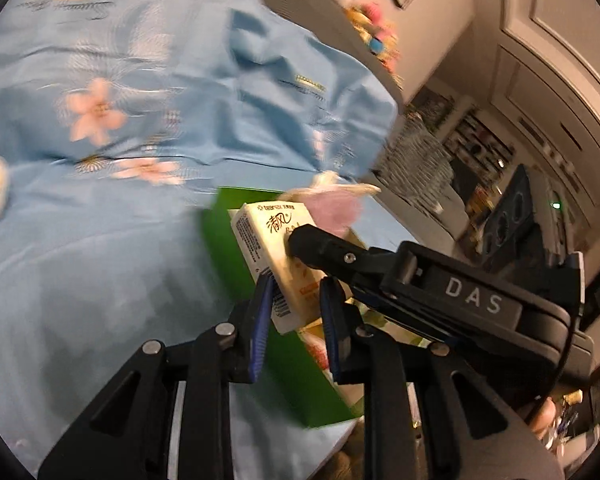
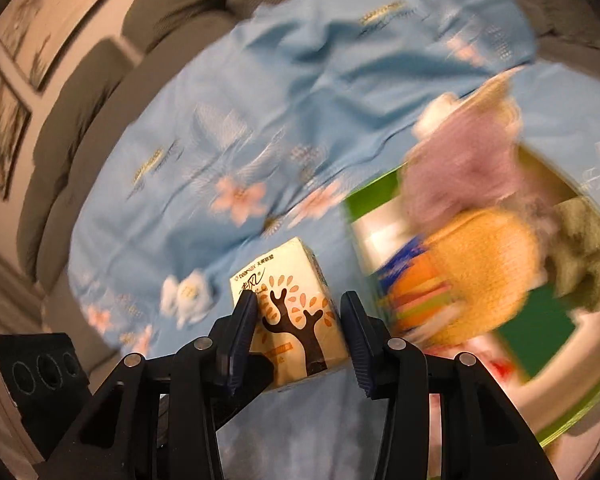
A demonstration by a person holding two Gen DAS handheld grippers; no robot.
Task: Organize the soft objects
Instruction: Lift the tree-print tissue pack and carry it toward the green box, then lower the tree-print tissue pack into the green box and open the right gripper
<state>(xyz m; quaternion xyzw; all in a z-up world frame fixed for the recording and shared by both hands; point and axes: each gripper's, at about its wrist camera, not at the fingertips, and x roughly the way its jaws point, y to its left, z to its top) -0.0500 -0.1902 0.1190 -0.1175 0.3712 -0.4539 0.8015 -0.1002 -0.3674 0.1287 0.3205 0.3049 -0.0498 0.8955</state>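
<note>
Box (image 2: 556, 308), right of frame, already packed with plush toys (image 2: 460, 184). A small white toy (image 2: 188, 296) sits loose on the bed (image 2: 260, 120), lower left. Tissue pack (image 2: 292, 312), cream with a brown tree print, hangs centre-bottom: right tongs (image 2: 296, 320) half-open around it, left tongs (image 1: 296, 316) pinching its end.

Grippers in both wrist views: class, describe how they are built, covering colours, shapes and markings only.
The left gripper and right gripper are matte black linkage frames with silver pivot pins and ribbed dark-blue pads. The right gripper's body bears white "DAS" lettering and a thin black cable.
</note>
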